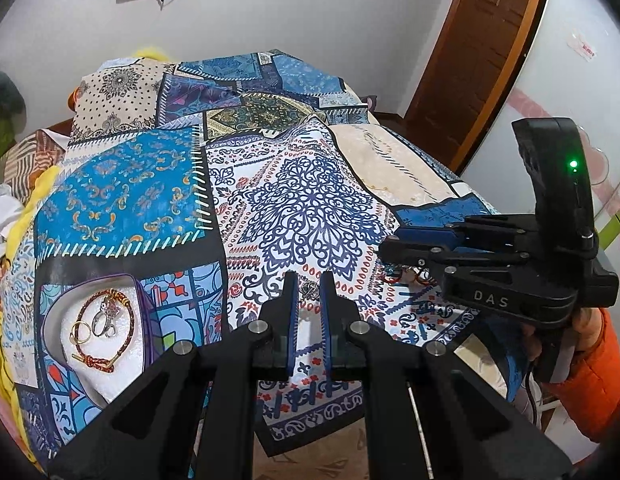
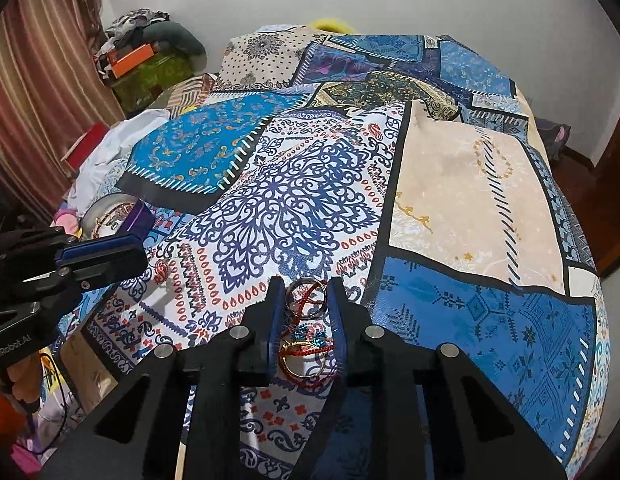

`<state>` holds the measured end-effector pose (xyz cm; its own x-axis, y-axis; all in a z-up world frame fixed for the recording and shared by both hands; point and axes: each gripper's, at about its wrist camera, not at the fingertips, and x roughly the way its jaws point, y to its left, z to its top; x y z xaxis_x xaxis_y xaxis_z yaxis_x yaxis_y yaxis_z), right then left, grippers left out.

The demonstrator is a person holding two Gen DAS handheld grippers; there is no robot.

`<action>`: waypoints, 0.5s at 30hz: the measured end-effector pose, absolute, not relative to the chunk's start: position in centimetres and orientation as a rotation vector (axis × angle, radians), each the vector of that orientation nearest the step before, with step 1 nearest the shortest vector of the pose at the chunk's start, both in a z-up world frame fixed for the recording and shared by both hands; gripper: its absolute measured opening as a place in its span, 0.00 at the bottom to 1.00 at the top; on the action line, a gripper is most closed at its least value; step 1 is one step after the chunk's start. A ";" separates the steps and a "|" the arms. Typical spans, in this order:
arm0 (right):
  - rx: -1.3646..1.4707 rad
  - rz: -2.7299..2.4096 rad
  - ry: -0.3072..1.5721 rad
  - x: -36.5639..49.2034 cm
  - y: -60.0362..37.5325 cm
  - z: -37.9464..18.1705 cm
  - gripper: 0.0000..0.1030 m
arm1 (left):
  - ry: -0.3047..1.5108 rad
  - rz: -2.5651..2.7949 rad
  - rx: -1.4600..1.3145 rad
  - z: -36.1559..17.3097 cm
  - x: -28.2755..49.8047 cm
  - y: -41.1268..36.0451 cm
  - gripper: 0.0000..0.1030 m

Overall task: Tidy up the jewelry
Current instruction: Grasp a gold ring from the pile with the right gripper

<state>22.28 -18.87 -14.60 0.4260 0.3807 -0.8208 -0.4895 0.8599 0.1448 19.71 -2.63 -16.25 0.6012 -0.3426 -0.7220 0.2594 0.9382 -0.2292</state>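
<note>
A tin tray (image 1: 54, 320) with a white lining and purple rim sits at the left and holds a braided red bracelet (image 1: 104, 334), a gold ring and silver rings. My left gripper (image 1: 308, 282) stands to its right, jaws nearly together. A small silver piece (image 1: 308, 291) shows at its tips; I cannot tell if it is pinched. My right gripper (image 2: 306, 294) has its pads against a bundle on the cloth: a silver ring (image 2: 306, 297), red cord, blue gems (image 2: 310, 336) and a gold ring (image 2: 302, 362). The tray (image 2: 94, 210) lies behind the left gripper (image 2: 140, 254).
A patchwork blue, white and beige cloth (image 1: 294, 200) covers the whole table. A hand in an orange sleeve (image 1: 593, 344) holds the right gripper (image 1: 383, 248). Clothes and boxes (image 2: 150, 56) pile up beyond the far left corner, beside a curtain (image 2: 50, 92). A wooden door (image 1: 481, 40) stands at right.
</note>
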 end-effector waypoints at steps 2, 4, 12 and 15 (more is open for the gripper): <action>-0.119 0.542 0.986 22.1 -19.0 -14.4 0.19 | 0.854 -0.349 -0.104 -16.1 19.5 -2.6 0.08; -0.112 0.540 0.980 22.2 -19.1 -14.1 0.19 | 0.846 -0.347 -0.105 -15.7 19.3 -2.5 0.08; -0.096 0.544 0.910 21.3 -19.1 -11.1 0.19 | 0.797 -0.325 -0.108 -13.6 18.0 -1.4 0.08; -0.098 0.555 0.879 20.7 -18.5 -9.8 0.19 | 0.770 -0.310 -0.110 -12.5 17.2 -0.7 0.08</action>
